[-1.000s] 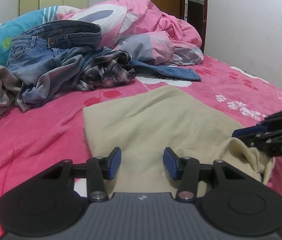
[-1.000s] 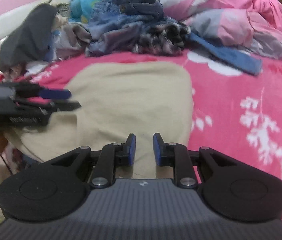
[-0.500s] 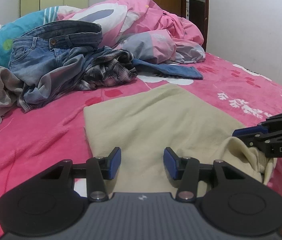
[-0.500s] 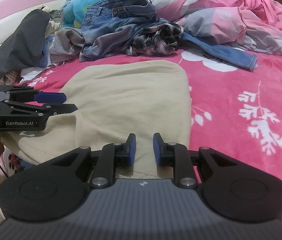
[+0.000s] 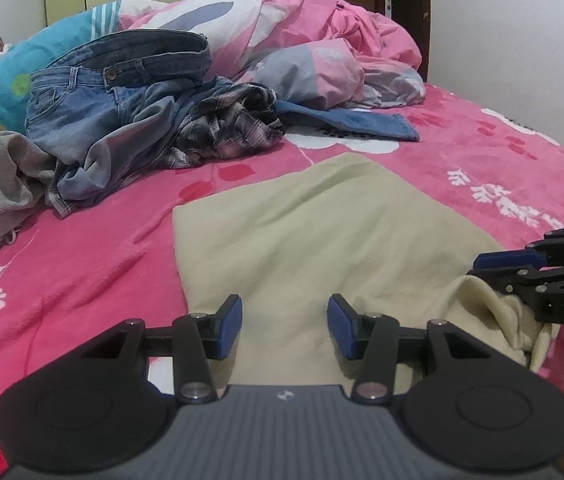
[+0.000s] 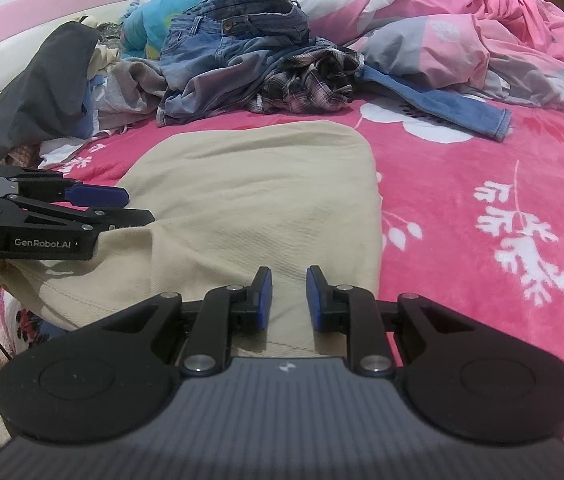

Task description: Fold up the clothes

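The beige garment (image 5: 322, 232) lies spread flat on the pink bedspread (image 5: 81, 264). The left gripper (image 5: 284, 326) hovers half-open and empty; the right gripper (image 6: 286, 294), narrowly parted, apparently grips nothing.

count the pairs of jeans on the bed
1 that shows: the blue jeans atop the clothes heap beyond the beige garment, one leg trailing right. The heap may hide more.

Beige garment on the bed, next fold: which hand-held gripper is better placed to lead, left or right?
Probably right. The right hand-held gripper sits at the near hem of the beige garment, where a bunched corner lies under its fingers. The left hand-held gripper stands open over flat cloth.
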A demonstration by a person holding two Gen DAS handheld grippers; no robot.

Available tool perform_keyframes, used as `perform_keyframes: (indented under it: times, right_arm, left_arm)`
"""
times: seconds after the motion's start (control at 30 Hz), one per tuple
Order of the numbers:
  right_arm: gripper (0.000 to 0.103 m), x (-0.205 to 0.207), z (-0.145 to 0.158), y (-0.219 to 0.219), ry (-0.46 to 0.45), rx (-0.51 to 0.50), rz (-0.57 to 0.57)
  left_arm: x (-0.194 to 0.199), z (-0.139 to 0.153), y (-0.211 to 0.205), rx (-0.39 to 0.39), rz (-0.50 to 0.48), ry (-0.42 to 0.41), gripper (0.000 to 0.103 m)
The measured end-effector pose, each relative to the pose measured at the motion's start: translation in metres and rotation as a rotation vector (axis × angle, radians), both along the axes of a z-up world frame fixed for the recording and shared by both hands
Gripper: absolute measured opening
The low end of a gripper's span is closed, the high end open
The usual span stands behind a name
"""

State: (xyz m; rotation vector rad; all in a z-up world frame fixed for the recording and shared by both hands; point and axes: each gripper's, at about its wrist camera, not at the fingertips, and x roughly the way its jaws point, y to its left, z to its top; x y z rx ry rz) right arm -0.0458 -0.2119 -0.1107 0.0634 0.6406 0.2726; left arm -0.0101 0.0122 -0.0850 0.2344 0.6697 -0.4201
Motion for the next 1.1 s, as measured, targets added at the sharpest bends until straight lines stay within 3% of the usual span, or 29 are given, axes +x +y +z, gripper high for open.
perform_keyframes:
  times: [1.1]
  right_arm:
    - [0.019,-0.005,-0.003,-0.002,-0.027,0.013,-0.019]
  left_arm:
    - [-0.002,0.004,-0.015,0.082,0.057,0.026,0.05]
